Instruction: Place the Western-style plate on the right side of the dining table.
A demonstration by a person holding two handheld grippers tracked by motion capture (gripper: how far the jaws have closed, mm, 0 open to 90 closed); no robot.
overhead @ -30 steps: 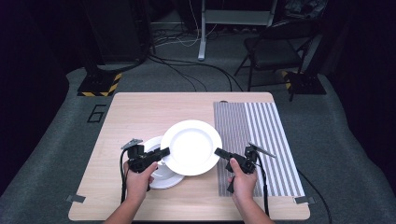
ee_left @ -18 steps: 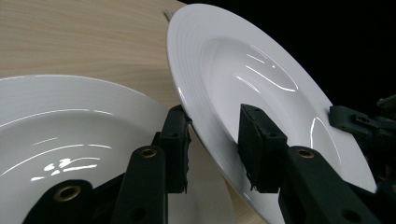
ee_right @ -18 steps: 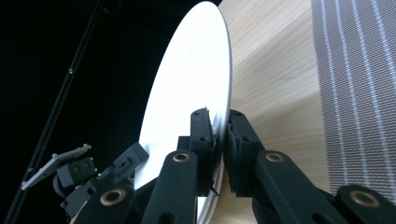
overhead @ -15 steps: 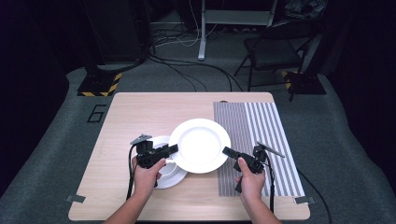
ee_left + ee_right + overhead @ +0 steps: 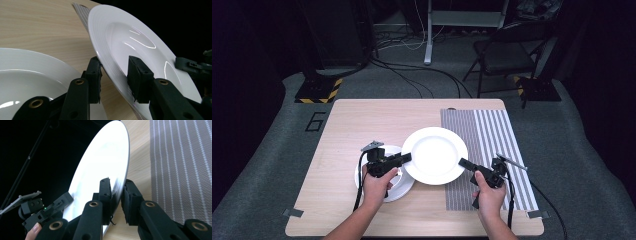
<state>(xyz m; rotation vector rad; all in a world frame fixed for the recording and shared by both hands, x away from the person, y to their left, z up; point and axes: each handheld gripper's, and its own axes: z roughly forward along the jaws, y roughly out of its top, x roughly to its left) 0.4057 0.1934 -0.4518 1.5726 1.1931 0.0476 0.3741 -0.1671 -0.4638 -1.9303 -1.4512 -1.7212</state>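
- Above the light wooden table (image 5: 342,125), we hold the wide white round ceramic plate (image 5: 434,155) by its rim.
- Our left gripper (image 5: 404,158) clamps its nine o'clock edge; our right gripper (image 5: 462,162), jaws just easing wider, straddles four o'clock.
- A second white plate (image 5: 399,187) lies at seven o'clock, the grey striped placemat (image 5: 492,130) at three.

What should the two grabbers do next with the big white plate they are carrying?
Probably carry it a little farther toward the striped mat and lower it there. The big plate is held off the table, the left gripper on one rim and the right gripper on the opposite rim. It hangs partly over the smaller plate and only overlaps the mat's edge.
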